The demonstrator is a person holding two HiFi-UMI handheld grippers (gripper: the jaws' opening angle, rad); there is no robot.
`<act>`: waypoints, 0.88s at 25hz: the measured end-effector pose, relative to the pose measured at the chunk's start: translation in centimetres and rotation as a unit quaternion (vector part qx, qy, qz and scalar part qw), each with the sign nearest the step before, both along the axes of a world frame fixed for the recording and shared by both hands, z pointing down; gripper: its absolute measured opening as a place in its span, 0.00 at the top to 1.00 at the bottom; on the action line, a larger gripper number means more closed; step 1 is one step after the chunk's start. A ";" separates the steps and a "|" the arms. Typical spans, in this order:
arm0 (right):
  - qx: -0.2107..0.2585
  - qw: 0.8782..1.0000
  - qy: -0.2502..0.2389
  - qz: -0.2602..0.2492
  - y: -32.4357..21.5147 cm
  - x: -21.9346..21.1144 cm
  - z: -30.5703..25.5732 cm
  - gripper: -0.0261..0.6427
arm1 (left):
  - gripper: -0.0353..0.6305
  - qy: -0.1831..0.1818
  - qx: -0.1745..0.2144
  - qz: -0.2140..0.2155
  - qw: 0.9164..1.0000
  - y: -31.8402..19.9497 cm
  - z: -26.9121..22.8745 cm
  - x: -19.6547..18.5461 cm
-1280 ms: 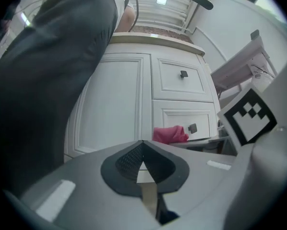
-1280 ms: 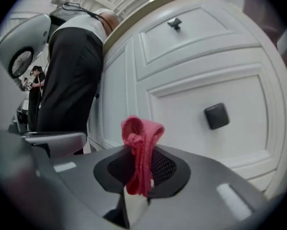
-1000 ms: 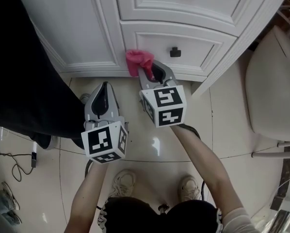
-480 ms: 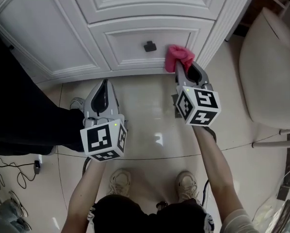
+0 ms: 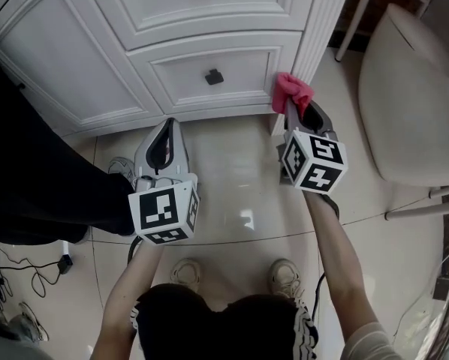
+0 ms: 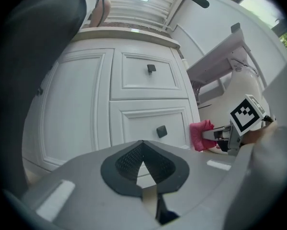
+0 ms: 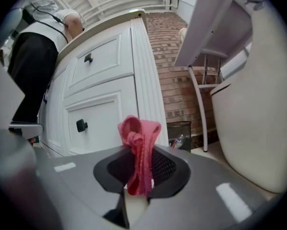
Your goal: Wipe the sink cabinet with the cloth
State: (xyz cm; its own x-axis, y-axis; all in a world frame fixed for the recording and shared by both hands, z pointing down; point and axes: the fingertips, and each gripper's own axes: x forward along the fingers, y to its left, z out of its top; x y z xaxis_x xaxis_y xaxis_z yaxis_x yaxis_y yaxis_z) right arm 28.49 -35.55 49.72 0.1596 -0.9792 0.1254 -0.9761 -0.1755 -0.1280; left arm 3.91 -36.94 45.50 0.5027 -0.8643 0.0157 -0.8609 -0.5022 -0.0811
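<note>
A bunched pink cloth (image 5: 290, 92) (image 7: 138, 147) is pinched in my right gripper (image 5: 294, 111) (image 7: 139, 176), which is shut on it. The cloth touches the lower right corner post of the white sink cabinet (image 5: 172, 43), beside the bottom drawer with its square black knob (image 5: 213, 76). From the left gripper view the cloth (image 6: 199, 134) shows at the cabinet's (image 6: 86, 109) right edge. My left gripper (image 5: 163, 142) (image 6: 142, 161) hangs over the floor in front of the cabinet base, its jaws together with nothing between them.
A white chair or stool (image 5: 405, 96) stands to the right of the cabinet. A small bin (image 7: 181, 131) sits by a brick wall. A person in dark clothes (image 5: 29, 178) stands at the left; cables (image 5: 22, 272) lie on the tiled floor.
My right gripper has slid the pink cloth rightwards along the bottom drawer, past the knob, to the cabinet's right corner post. The left gripper has stayed about where it was.
</note>
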 end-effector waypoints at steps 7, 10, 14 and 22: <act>0.043 0.999 -0.026 -0.021 5.3 -5.9 -11.9 0.87 | 0.93 0.055 0.032 0.035 0.997 3.6 -11.7 -0.8; 0.065 0.996 -0.054 -0.035 8.9 -10.0 -18.2 0.87 | 0.93 0.063 0.019 0.062 0.996 8.0 -16.9 -0.5; 0.120 0.991 -0.038 -0.044 12.8 -14.0 -24.2 0.87 | 0.93 0.117 0.008 0.034 0.993 11.9 -20.5 -1.1; 0.131 0.987 0.049 -0.076 17.2 -18.9 -24.0 0.87 | 0.93 0.084 0.109 0.027 0.990 16.7 -22.9 -3.1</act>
State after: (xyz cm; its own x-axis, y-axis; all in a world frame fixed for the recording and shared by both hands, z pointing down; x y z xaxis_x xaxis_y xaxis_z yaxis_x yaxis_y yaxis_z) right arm 9.56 -18.39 25.75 0.0068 -0.9896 -0.1438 -0.9986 0.0009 -0.0531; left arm 0.80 -20.27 22.58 0.5286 -0.8092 -0.2564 -0.8435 -0.5346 -0.0515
